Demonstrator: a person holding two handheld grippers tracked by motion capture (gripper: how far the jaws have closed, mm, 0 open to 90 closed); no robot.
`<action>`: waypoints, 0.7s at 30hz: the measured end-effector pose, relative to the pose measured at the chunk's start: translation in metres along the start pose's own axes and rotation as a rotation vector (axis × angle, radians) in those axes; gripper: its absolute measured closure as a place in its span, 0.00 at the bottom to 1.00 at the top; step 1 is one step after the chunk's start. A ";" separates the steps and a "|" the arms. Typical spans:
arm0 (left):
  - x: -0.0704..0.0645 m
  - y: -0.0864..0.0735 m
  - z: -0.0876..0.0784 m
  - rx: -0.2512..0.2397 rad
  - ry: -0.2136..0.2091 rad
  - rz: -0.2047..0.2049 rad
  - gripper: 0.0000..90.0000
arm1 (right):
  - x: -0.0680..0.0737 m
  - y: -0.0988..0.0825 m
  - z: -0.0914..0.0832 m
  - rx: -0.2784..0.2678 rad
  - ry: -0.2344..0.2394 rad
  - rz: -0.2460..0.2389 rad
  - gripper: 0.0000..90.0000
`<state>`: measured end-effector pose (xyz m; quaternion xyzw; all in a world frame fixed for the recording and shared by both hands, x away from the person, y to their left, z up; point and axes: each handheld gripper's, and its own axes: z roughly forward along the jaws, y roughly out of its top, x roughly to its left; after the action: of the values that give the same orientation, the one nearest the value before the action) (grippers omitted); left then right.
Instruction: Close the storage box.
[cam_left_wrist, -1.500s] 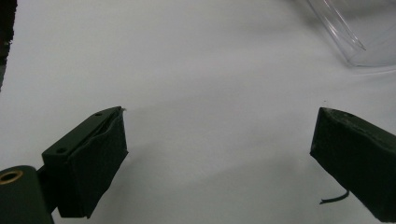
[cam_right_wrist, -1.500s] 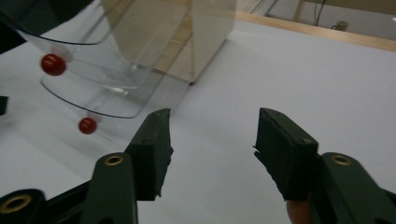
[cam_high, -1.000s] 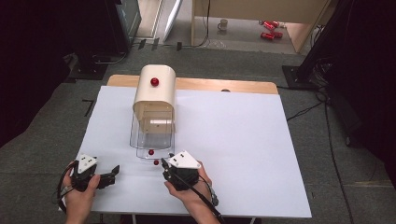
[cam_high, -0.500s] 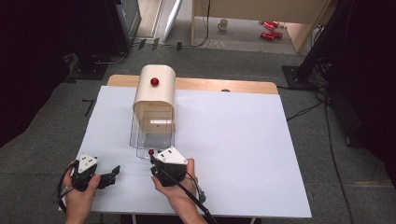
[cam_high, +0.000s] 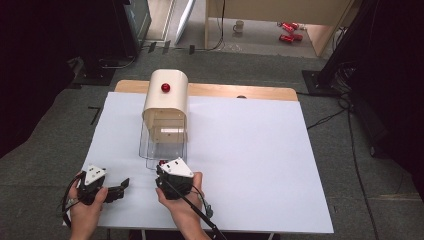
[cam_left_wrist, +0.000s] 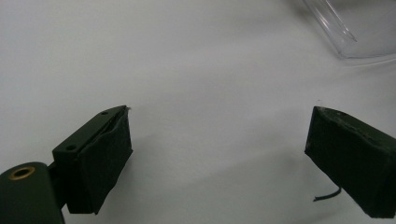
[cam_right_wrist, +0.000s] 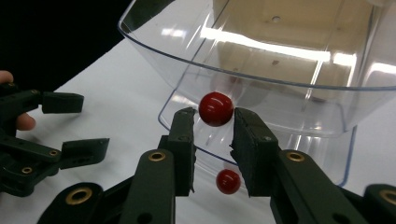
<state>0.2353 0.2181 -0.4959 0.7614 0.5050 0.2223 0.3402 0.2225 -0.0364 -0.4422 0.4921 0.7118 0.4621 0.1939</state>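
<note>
A small red ball (cam_right_wrist: 215, 108) is pinched between the tips of my right gripper (cam_right_wrist: 214, 114), just in front of the rim of a clear plastic tray (cam_right_wrist: 261, 77). A second red ball (cam_right_wrist: 228, 181) lies on the white table beneath the jaws. In the high view the right gripper (cam_high: 163, 166) sits at the near edge of the clear tray (cam_high: 150, 150), which sticks out from a cream box (cam_high: 167, 105) with a red knob (cam_high: 165, 87). My left gripper (cam_high: 122, 187) rests at the front left, open with nothing between its jaws (cam_left_wrist: 219, 140).
The white table sheet (cam_high: 250, 150) stretches wide to the right of the box. A corner of the clear tray (cam_left_wrist: 345, 28) shows ahead of the left gripper. Cables and dark stands lie on the floor beyond the table.
My right gripper has shifted left, from beside the tray's right corner to its near edge. The left gripper has stayed put.
</note>
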 end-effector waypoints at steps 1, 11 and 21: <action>0.000 0.000 0.000 0.000 -0.002 0.001 0.08 | 0.001 0.000 0.000 -0.001 0.000 0.007 0.79; 0.000 0.000 0.000 0.002 -0.008 0.000 0.08 | 0.002 0.001 -0.002 -0.011 -0.013 0.011 0.84; 0.001 0.000 0.000 0.006 -0.009 0.004 0.08 | 0.001 0.014 -0.011 -0.052 -0.015 0.011 0.84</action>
<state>0.2360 0.2185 -0.4960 0.7643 0.5028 0.2182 0.3397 0.2215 -0.0390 -0.4248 0.4944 0.6954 0.4777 0.2095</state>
